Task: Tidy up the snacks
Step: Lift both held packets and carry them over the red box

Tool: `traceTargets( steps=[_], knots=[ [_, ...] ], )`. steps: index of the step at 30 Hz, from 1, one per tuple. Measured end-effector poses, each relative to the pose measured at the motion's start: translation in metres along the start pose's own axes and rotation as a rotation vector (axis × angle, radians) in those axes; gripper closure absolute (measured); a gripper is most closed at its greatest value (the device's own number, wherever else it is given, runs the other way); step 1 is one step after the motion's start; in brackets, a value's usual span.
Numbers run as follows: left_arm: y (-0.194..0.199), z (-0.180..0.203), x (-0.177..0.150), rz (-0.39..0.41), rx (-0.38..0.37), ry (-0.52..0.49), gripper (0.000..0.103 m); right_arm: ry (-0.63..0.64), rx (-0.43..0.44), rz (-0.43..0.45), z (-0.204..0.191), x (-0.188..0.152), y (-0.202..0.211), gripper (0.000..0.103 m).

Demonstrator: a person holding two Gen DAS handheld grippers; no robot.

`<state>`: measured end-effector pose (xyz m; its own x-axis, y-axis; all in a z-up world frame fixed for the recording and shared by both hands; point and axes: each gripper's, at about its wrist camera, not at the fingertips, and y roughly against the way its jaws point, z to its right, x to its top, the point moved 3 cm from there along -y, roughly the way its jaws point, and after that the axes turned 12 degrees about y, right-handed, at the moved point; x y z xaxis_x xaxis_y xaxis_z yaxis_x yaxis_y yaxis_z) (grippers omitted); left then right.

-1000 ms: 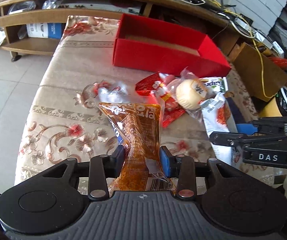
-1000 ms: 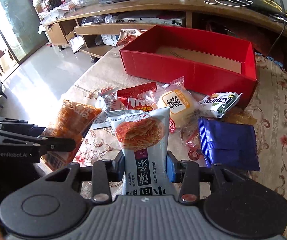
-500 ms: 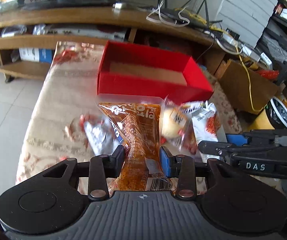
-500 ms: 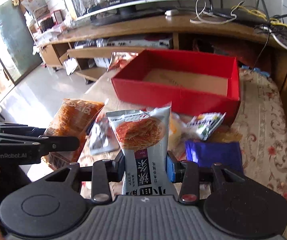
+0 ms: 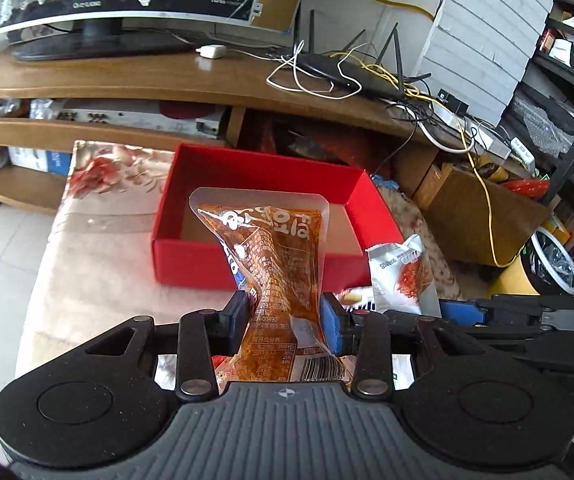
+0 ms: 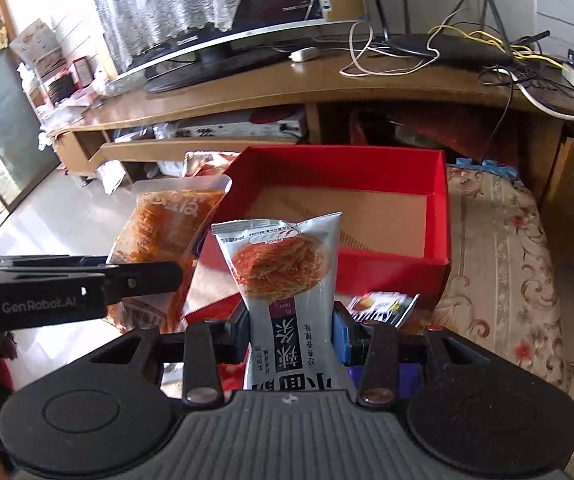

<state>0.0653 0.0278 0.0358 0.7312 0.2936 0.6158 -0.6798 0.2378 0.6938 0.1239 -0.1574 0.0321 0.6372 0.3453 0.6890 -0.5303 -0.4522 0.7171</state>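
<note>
L gripper [image 5: 283,316] clamps orange snack pouch [image 5: 275,264], R gripper [image 6: 293,328] clamps silver noodle pack [image 6: 287,276]; both held upright in front of red box [image 6: 439,216] (open, cardboard bottom) on floral surface [image 6: 503,264]. White packet [image 5: 401,276] lies beside box.

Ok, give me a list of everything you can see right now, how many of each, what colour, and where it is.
orange snack pouch: one, clear with orange-red filling, clamped in the left tool
silver noodle packet: one, silver-grey, clamped in the right tool
red box: one, red outside, cardboard floor, open, empty where visible, on the table
loose snack packets: a few, white, partly hidden, on the table before the box
floral tablecloth: one, beige with red flowers, over the table
TV stand: one, brown wood, behind the table
monitor: one, black, on the stand
router: one, black, with white and yellow cables
left tool: one, black, gripping
right tool: one, black, gripping
</note>
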Motion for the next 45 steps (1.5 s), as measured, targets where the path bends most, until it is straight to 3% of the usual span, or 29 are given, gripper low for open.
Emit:
traceTargets(
  steps=[12,24,45],
  knots=[
    [-0.048,0.001,0.037,-0.004,-0.007,0.013,0.056,-0.038,-0.059,0.011,0.040,0.043,-0.035,0.063],
    [-0.091,0.012,0.065,0.002,0.022,-0.037,0.056,-0.055,-0.074,0.017,0.067,0.076,-0.075,0.063],
    [-0.149,0.008,0.075,-0.041,0.094,-0.057,0.055,-0.045,-0.102,-0.060,0.089,0.078,-0.138,0.063]
  ],
)
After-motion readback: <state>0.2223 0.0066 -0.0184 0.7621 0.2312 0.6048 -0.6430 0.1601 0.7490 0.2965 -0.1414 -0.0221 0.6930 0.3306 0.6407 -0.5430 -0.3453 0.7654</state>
